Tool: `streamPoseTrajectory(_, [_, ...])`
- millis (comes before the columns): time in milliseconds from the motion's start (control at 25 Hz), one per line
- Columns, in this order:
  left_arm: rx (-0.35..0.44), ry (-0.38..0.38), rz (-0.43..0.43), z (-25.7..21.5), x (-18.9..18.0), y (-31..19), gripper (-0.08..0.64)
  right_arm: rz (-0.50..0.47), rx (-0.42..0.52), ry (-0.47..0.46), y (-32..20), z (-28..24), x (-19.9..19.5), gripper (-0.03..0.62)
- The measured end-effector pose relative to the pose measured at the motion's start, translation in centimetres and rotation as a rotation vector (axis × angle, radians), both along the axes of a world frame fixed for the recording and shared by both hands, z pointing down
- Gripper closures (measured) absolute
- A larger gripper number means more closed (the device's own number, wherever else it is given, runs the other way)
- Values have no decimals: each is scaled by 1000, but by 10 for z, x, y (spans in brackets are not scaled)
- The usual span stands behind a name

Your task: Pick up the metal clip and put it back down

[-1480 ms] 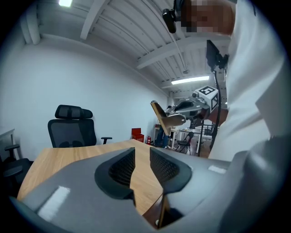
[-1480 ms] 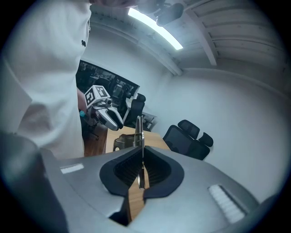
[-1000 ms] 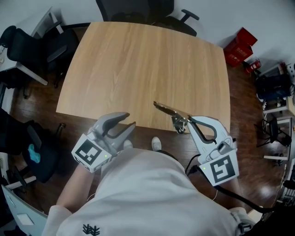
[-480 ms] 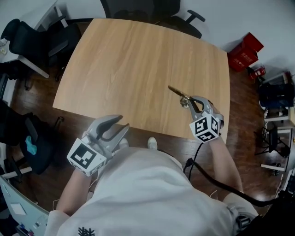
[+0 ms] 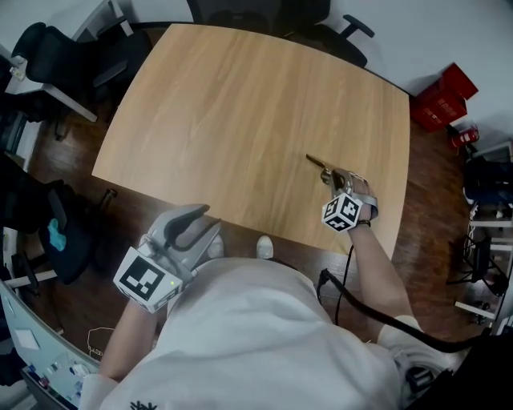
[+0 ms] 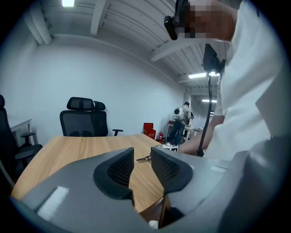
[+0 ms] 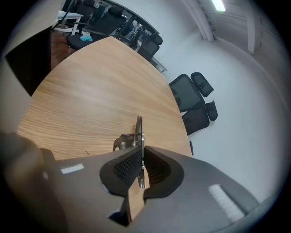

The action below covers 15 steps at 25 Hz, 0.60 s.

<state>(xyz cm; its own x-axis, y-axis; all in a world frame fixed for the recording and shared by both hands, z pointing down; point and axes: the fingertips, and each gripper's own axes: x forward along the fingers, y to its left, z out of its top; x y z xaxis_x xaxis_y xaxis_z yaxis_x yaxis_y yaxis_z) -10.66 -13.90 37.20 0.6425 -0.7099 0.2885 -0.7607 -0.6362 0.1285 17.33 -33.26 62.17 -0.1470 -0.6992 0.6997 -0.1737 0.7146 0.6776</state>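
Observation:
The metal clip is a slim brass-coloured spring clamp. My right gripper is shut on its rear end and holds it low over the right part of the wooden table. In the right gripper view the clip sticks out forward from between the closed pads, above the table. I cannot tell whether it touches the wood. My left gripper stands open and empty by the table's front edge. Its view shows the far-off clip through the gap between its fingers.
Black office chairs stand at the table's far side, more chairs at the left. A red box sits on the floor at the right. A black cable runs down from the right gripper.
My right gripper has carried the clip forward from the table's front edge to over its right part and lowered it. The left gripper has barely moved.

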Motion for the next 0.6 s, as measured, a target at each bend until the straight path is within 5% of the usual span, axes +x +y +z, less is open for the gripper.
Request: streamPoseTrajectory(600, [-107,-19,-91,5,47,21,443,-141,-14,-57,35,33,-18,555])
